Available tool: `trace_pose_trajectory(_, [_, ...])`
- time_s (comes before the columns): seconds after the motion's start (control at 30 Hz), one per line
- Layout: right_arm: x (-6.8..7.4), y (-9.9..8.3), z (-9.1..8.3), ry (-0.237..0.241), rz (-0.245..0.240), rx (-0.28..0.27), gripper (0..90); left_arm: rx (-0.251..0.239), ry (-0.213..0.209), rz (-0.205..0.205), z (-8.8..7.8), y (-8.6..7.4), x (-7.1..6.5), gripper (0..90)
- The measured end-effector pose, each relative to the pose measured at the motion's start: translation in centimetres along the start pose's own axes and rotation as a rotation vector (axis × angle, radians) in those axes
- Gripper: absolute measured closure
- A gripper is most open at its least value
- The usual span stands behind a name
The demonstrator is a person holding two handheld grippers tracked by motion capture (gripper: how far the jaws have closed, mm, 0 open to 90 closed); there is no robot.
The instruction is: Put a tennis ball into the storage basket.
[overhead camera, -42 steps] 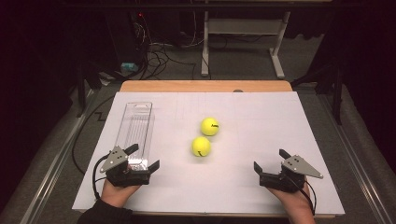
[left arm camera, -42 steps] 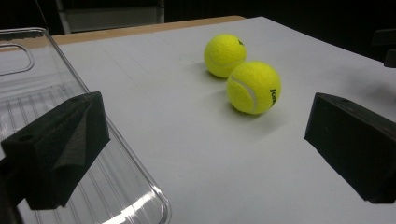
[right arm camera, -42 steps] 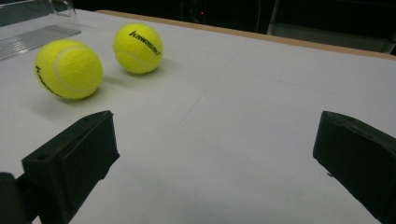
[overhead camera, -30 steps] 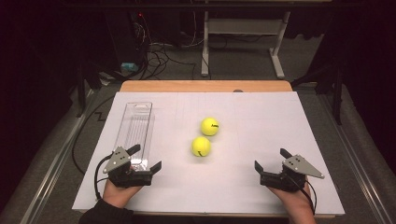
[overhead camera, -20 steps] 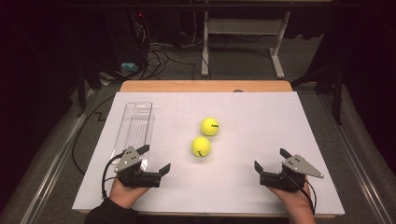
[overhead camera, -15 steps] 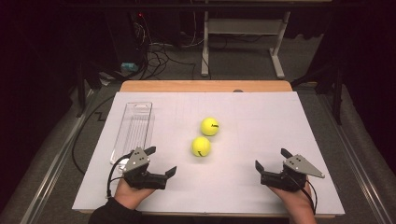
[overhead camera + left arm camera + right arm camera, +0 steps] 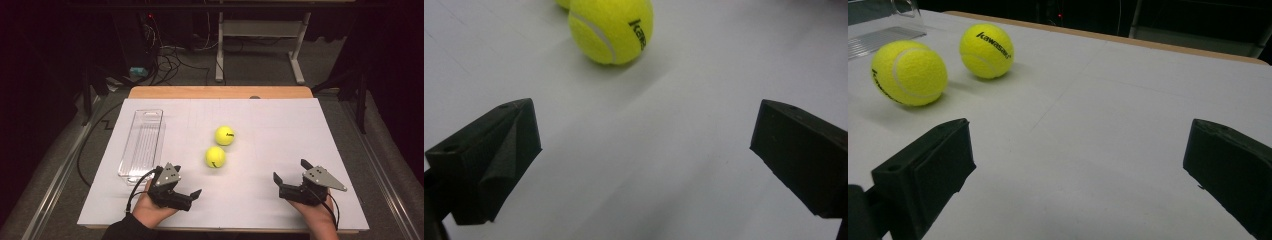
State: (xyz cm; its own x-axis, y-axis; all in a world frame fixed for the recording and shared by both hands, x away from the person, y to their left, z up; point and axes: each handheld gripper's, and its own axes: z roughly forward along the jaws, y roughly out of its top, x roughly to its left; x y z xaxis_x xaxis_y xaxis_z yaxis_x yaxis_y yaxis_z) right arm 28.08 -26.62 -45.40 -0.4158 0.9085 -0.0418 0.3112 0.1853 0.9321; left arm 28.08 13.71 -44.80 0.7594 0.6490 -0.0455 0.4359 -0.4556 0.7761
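2 yellow tennis balls are seen on the white table sheet (image 7: pixel 280 150) in the high view. The nearer ball (image 7: pixel 215 157) lies close to the sheet's centre; the farther ball (image 7: pixel 224 135) sits at about 1 o'clock from it, just beside it, and contact between them cannot be judged.

The left gripper (image 7: pixel 187 196) is held low at the sheet's near-left, with the nearer ball at about 1 o'clock from it, a short way off. Its jaws are spread wide and nothing is held between them. In the left gripper view the nearer ball (image 7: pixel 611 30) is seen ahead at about 12 o'clock, resting on the sheet, with black lettering visible; an edge of the farther ball (image 7: pixel 563 3) is seen behind it at the top.

The right gripper (image 7: pixel 291 176) is held at the near-right, well apart from both balls, which lie at about 10 o'clock from it. Its jaws are also spread wide, with nothing held. In the right gripper view the nearer ball (image 7: pixel 909 73) and the farther ball (image 7: pixel 986 51) are seen at about 10 to 11 o'clock, with a small gap between them.

A clear plastic tray (image 7: pixel 145 127) is laid along the sheet's left side, at about 12 o'clock from the left gripper, near it. Whether anything is in it cannot be judged with certainty; no contents are seen.
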Motion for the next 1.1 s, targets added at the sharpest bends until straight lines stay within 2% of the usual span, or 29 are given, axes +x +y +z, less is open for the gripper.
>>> trace_pose_trajectory(0.07, [0.0,0.0,0.1,0.0,-0.004,0.002,0.0,0.039,-0.005,0.007,0.4,-0.1,-0.2,0.6])
trace_pose_trajectory(0.27, [0.1,-0.1,0.1,0.0,-0.008,0.009,0.0,0.09,-0.004,0.009,0.9,-0.2,-0.4,0.6])
trace_pose_trajectory(0.3, [0.2,-0.1,0.1,0.003,-0.013,0.013,0.0,0.122,-0.001,0.008,1.1,-0.2,-0.3,0.6])
trace_pose_trajectory(0.33, [0.3,-0.1,0.1,0.002,-0.015,0.015,0.0,0.122,-0.001,0.008,1.1,-0.2,-0.3,0.6])
trace_pose_trajectory(0.37, [0.3,-0.1,0.2,0.002,-0.018,0.015,0.0,0.147,-0.002,0.0,1.2,-0.2,-0.2,0.6])
trace_pose_trajectory(0.6, [0.8,-0.1,-0.1,0.023,-0.031,0.016,0.0,0.206,-0.02,-0.031,1.2,0.2,0.0,0.6])
trace_pose_trajectory(0.63, [0.8,-0.1,-0.5,0.029,-0.028,0.008,0.0,0.234,-0.013,-0.04,1.2,0.7,0.0,0.6])
trace_pose_trajectory(0.73, [0.5,-0.2,-1.0,0.031,-0.041,0.001,0.0,0.258,-0.012,-0.045,1.2,1.3,0.0,0.6])
trace_pose_trajectory(0.77, [0.4,-0.2,-1.2,0.027,-0.038,0.003,0.0,0.283,-0.001,-0.038,1.3,2.0,-0.1,0.6])
trace_pose_trajectory(0.87, [0.1,-0.3,-1.3,0.022,-0.026,-0.001,0.0,0.299,0.001,-0.039,1.5,2.8,-0.2,0.6])
trace_pose_trajectory(0.93, [-0.1,-0.4,-1.3,0.018,-0.015,0.0,0.0,0.324,-0.009,-0.039,1.9,3.9,-0.3,0.6])
trace_pose_trajectory(1.1, [-0.2,-0.4,-1.3,0.016,-0.014,-0.001,0.0,0.338,-0.009,-0.037,2.7,5.3,-0.3,0.6])
